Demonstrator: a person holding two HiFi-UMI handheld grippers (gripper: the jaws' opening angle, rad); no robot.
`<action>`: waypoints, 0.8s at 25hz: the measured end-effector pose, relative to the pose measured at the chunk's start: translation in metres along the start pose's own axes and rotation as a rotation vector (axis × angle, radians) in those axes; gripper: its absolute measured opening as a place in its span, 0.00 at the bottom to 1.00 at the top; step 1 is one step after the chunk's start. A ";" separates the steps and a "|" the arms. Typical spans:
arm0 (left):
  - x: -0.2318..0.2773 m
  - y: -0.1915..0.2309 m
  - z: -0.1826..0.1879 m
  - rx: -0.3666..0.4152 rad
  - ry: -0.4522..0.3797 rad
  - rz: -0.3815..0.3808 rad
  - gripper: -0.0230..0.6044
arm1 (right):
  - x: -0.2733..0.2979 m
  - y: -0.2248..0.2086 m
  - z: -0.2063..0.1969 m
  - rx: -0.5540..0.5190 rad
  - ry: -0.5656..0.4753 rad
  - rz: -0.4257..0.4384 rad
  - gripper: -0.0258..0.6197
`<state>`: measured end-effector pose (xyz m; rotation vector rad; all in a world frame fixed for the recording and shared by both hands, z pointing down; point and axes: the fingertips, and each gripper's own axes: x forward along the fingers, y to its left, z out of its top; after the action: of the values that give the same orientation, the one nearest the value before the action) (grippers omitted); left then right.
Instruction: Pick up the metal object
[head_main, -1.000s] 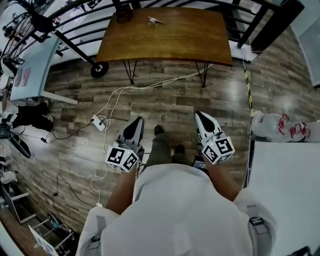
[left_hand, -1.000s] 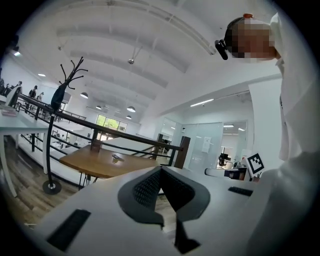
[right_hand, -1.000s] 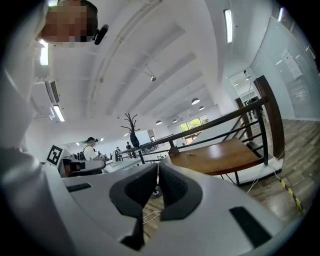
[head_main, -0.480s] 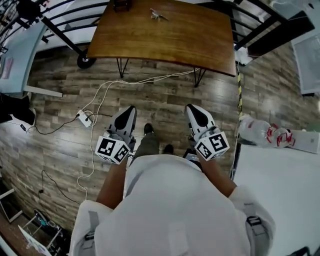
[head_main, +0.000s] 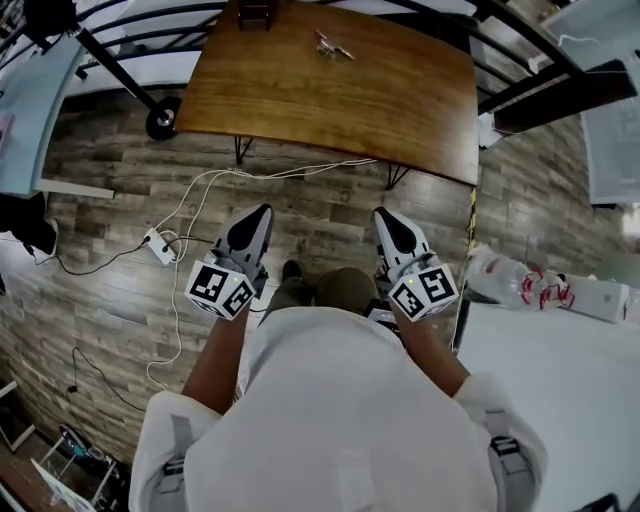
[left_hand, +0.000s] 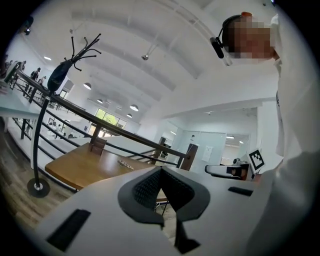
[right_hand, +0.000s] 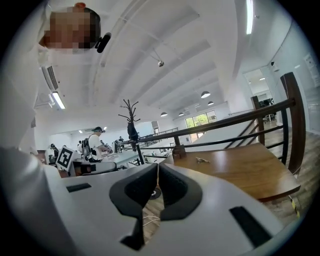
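I hold both grippers level in front of my body, side by side and well apart. The left gripper (head_main: 260, 212) has its fingers closed together with nothing between them. The right gripper (head_main: 383, 214) is likewise closed and empty.

The metal object (head_main: 333, 46) lies flat on the wooden table (head_main: 380, 100), well ahead of both sets of fingertips and nearer the table's far edge. Neither gripper touches it.

Surroundings, relative to the fingers:
- Bare plank floor separates the fingertips from the table's near edge.
- A white cable (head_main: 205, 195) runs across that floor, ahead and left of the left fingers, to a power strip (head_main: 158, 246) just left of them.
- A dark wooden block (head_main: 254, 12) stands at the table's far edge, left of the metal object.
- A black railing (right_hand: 235, 122) runs behind the table.
- A coat stand (left_hand: 64, 72) rises at far left.
- A white tabletop (head_main: 560, 390) and a plastic bag (head_main: 515, 283) lie right of the right fingers.

Count: two grippers, one metal object, one block, one wooden table with two leg sets visible.
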<state>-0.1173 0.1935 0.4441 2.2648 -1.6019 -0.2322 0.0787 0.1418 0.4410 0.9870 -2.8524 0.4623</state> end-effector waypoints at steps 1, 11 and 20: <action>0.008 0.003 -0.002 -0.005 -0.003 -0.005 0.06 | 0.004 -0.003 -0.001 0.002 0.006 0.005 0.08; 0.111 0.041 0.022 0.001 0.013 0.014 0.06 | 0.089 -0.087 0.035 0.012 -0.042 0.042 0.08; 0.222 0.077 0.088 0.035 0.008 0.078 0.06 | 0.181 -0.175 0.097 0.037 -0.093 0.128 0.08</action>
<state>-0.1374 -0.0544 0.4071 2.2199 -1.6989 -0.1759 0.0448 -0.1254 0.4258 0.8573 -3.0135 0.4948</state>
